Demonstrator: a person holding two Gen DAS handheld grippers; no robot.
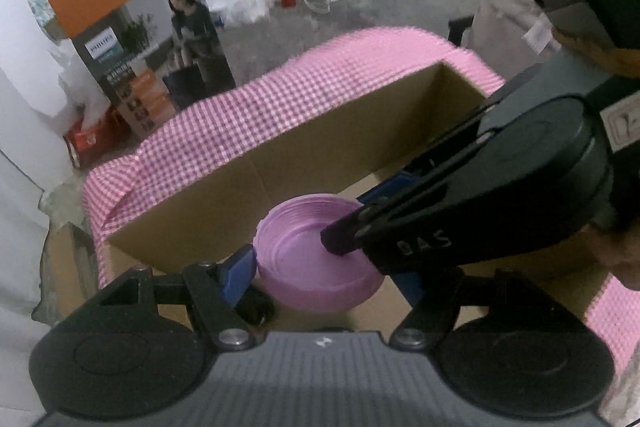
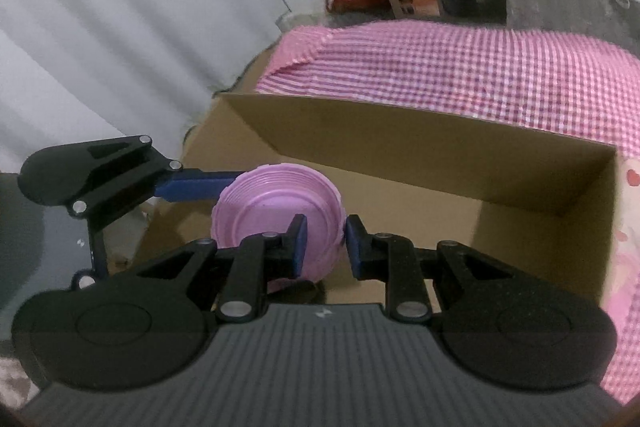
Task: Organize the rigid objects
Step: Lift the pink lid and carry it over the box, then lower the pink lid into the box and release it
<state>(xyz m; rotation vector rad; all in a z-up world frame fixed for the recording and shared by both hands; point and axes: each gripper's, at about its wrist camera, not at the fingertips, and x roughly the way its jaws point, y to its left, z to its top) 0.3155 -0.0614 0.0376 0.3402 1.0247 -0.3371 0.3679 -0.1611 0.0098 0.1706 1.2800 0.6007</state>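
Stacked pink plates (image 2: 276, 203), ridged along their rims and nested into one another, hang over the open cardboard box (image 2: 440, 163), gripped from two sides at once. The right gripper (image 2: 324, 247) pinches the near edge of the stack, one blue pad inside the top plate's bowl and the other outside the rim, the jaws drawn close together on that edge. The left gripper (image 1: 320, 267) straddles the stack at a wider spread, its blue fingers (image 1: 236, 271) against opposite sides of the plates, clamped across the whole width as far as the views show; in the right wrist view one of those fingers reaches in from the left and meets the stack's far rim. Seen from the left wrist, the right gripper's black arm crosses in from the right and dips its tip into the top plate. The box sits with its brown walls upright and its floor bare beneath the plates, on a pink-and-white checked cloth (image 2: 460, 67) that covers the table behind it. Both views are somewhat blurred.
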